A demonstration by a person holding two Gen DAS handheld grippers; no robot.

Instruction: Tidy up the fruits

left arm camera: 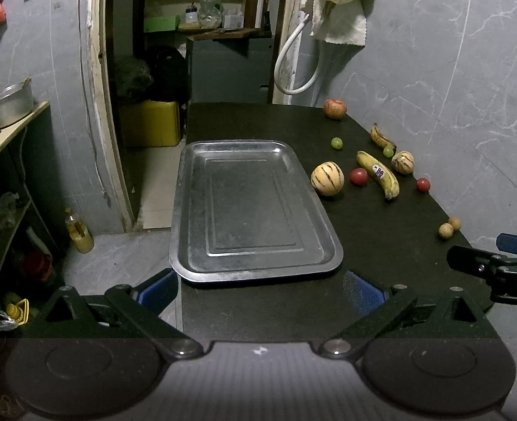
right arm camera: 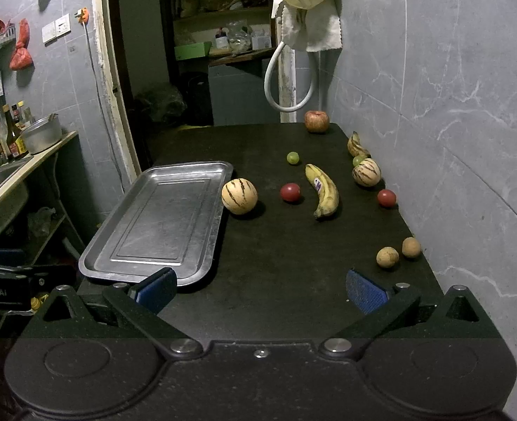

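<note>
Fruit lies scattered on my black matte table (right arm camera: 276, 245), right of the tray: a round striped melon (right arm camera: 239, 196) just beside the tray's rim, a smooth red tomato (right arm camera: 290, 192), a curved speckled banana (right arm camera: 323, 189). The shallow rectangular steel tray (left arm camera: 254, 207) is bare. My left gripper (left arm camera: 258, 289) and right gripper (right arm camera: 262, 289) gape wide, blue ribbed pads holding nothing.

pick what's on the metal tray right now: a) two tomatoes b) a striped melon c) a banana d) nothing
d: the metal tray is bare, and the nearest striped melon sits on the black table just off its edge, along with the other fruit.
</note>
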